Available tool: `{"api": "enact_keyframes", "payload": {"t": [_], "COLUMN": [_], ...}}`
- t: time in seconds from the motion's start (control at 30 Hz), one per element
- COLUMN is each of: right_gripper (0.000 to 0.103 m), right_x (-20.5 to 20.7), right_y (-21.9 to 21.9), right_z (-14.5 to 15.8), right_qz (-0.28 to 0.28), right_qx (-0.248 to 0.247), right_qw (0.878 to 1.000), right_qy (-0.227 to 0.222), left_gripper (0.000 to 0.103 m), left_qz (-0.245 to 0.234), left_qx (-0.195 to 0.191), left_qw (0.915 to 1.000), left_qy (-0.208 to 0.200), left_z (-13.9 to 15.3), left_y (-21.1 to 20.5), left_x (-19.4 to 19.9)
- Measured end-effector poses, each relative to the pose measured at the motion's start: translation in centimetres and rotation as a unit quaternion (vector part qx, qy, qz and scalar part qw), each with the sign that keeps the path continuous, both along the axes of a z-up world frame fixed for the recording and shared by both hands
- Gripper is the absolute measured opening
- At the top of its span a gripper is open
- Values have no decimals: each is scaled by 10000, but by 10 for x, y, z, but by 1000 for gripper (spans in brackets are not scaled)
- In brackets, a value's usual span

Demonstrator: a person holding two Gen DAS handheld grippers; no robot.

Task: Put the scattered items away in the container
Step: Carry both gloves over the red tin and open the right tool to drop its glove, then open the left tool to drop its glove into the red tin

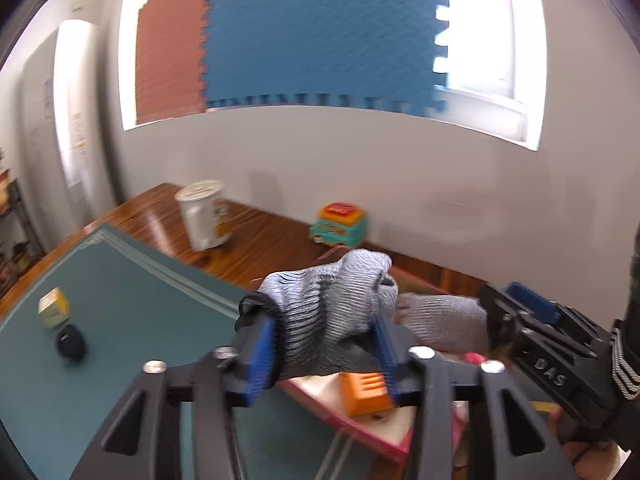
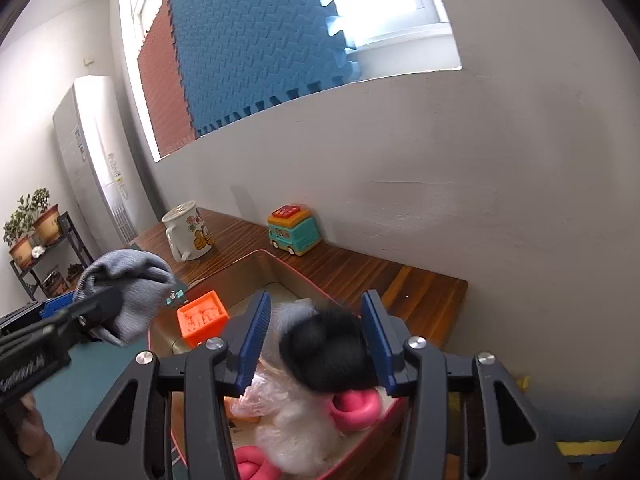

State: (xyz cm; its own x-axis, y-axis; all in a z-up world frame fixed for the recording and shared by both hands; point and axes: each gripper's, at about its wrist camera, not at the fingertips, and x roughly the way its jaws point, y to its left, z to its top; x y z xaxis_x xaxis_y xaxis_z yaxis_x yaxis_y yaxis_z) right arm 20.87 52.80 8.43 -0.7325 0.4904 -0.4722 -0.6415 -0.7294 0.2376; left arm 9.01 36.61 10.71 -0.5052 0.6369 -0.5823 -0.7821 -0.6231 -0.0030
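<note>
Sock (image 1: 332,308), grey and bunched, is sitting clamped in my left hand-held gripper (image 1: 320,354), which I am holding above the pink container (image 2: 296,276) on the counter (image 2: 352,276). My right hand-held gripper (image 2: 316,344) is gaping over the container's black ball (image 2: 328,348), touching nothing.

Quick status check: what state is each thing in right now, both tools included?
Left tool: shut on the grey sock, held above the box.
Right tool: open, over the box.
Box: open, already holding items.
Mug: upright on the desk.
Toy van: upright by the wall.
Yellow cube: out on the mat.
</note>
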Motion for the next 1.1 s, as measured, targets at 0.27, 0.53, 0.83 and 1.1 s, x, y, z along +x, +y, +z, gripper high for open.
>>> {"api": "enact_keyframes", "payload": {"t": [0.27,0.53,0.83,1.1], "right_gripper": [51,51,55,56], "right_x": [11,7,9,-10], "right_y": [4,-4,-6,-27], "right_z": [5,7,5,10], "right_qz": [-161,-67,11,412], "right_qx": [1,-20,-51,21], "right_qw": [9998,9998,10000,9991], "right_qy": [124,178,65,58], "left_gripper": [53,59,83,83], "left_qz": [-288,-660,-669,-250], "left_qx": [41,310,418,344], "left_qw": [9994,9972,9966,9989], "left_qy": [-185,-192,-223,-188], "left_z": [0,20,22,18], "left_y": [7,19,31,6], "left_x": [6,1,-2,-20]}}
